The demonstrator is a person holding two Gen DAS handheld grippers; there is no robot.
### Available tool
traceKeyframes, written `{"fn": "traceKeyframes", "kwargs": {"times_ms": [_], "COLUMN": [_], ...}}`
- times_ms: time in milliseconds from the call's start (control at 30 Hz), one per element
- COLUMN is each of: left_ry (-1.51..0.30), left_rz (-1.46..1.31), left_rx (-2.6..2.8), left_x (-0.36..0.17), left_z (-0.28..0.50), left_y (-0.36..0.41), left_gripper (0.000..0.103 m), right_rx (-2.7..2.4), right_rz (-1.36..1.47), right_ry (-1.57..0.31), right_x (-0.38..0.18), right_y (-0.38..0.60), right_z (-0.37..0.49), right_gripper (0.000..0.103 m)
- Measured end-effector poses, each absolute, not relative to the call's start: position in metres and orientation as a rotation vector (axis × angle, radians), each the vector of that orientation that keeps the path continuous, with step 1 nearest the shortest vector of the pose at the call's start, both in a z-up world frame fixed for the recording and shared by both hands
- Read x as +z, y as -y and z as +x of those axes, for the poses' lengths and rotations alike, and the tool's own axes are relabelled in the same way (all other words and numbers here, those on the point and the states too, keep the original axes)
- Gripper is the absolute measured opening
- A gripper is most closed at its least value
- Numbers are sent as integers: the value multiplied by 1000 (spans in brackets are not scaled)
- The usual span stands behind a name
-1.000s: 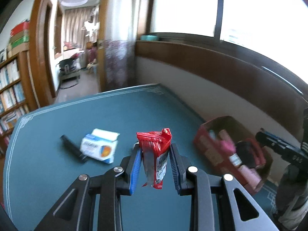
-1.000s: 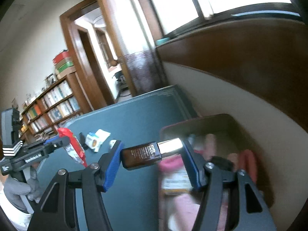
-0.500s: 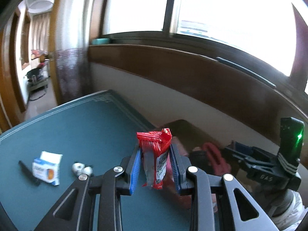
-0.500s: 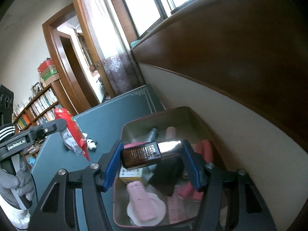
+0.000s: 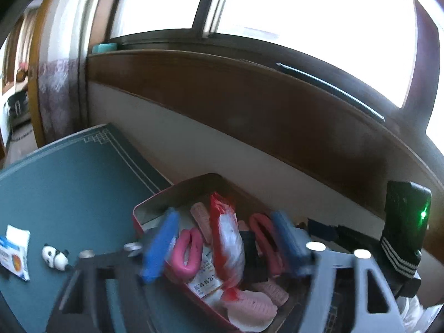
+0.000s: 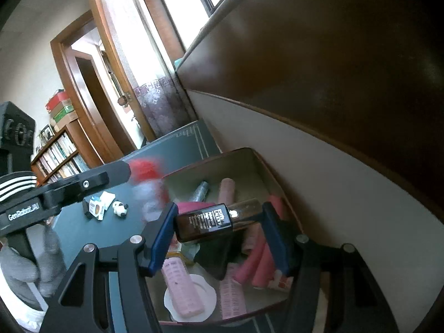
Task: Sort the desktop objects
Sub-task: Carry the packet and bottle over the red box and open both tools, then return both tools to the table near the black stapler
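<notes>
Just caught a release on the left side. Seeing the left gripper (image 5: 224,217) spread wide and motion-blurred, where half a second ago it was clamped on the red snack packet (image 5: 225,238). Now showing the packet standing loose between the blue pads (image 5: 162,245), touching neither as far as the blur allows, down among the contents of the red-walled box (image 5: 152,197). From the right wrist view, only a red-white smear (image 6: 148,183) at the box's near-left rim, so can't tell whether landed or mid-drop.

Reads as packet delivered, or about to be. Counts as one item sorted, pending it settling inside and not tipping over the rim.

No change on the right gripper (image 6: 219,209): clamped as before on the brown serum bottle (image 6: 211,222), held crosswise, label readable, hovering over the box middle above pink hair rollers (image 6: 181,285). Has shifted from beside the box a second ago to directly over it. Probably next to go in.

Left on the green desk mat (image 5: 69,180), well left of the box: panda figurine (image 5: 55,256) and white medicine carton (image 5: 14,252), just beside each other. Suggests at least two more pickups.
</notes>
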State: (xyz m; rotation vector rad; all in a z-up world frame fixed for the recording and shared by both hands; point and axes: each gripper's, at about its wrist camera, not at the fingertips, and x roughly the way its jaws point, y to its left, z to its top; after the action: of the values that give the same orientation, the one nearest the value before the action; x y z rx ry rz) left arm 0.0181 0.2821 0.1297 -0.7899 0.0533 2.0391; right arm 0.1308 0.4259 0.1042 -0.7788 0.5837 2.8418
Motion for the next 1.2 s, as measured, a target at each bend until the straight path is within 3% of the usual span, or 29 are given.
{"fn": "traceKeyframes", "kwargs": {"times_ms": [333, 533, 667, 1200], "left_ry": [-65, -136, -191, -265], "left_rz": [-812, -803, -787, -774], "left_rx": [2126, 2219, 2286, 2438], "left_x": [122, 120, 117, 113], "left_z": [14, 13, 15, 12], "left_y": [-264, -258, -248, -200], "left_gripper": [76, 83, 95, 95], "right_rx": [2823, 2811, 2805, 2853], "right_rz": [-797, -792, -782, -799], "right_ry": [-604, -588, -618, -570], "right_x": [101, 103, 104, 114], "right_y": [-427, -424, -423, -384], "right_z": [133, 134, 135, 128], "right_gripper": [65, 66, 80, 80]}}
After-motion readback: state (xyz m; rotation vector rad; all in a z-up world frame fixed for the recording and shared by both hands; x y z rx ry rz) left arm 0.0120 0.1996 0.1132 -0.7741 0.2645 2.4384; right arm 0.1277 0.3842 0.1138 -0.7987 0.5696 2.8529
